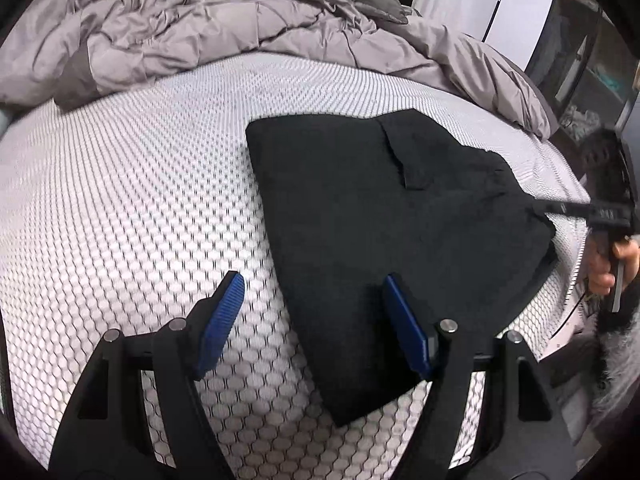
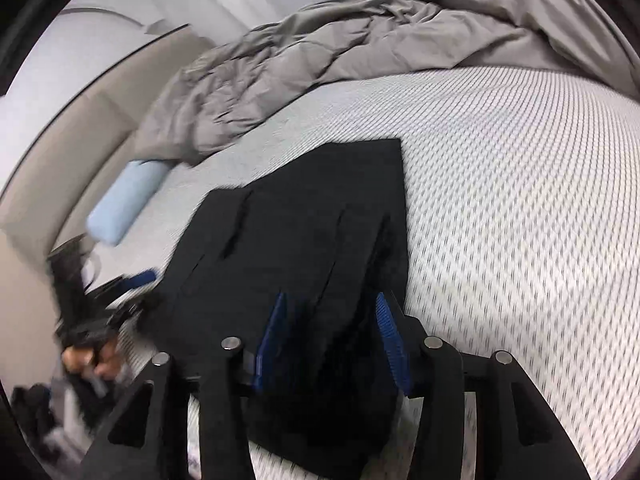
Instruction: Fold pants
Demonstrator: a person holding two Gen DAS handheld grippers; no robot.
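The black pants lie folded into a thick flat stack on the white honeycomb mattress. My left gripper hovers open over the stack's near-left edge, one blue pad above the mattress and the other above the cloth. My right gripper is at the other side of the pants. Its jaws stand apart with bunched black cloth lying between them, and the pads do not press on it. In the left wrist view the right gripper reaches onto the stack's right corner, held by a hand.
A rumpled grey duvet is piled across the far side of the bed. A light blue roll lies near the mattress edge beside a beige bed frame. Dark shelving stands beyond the bed.
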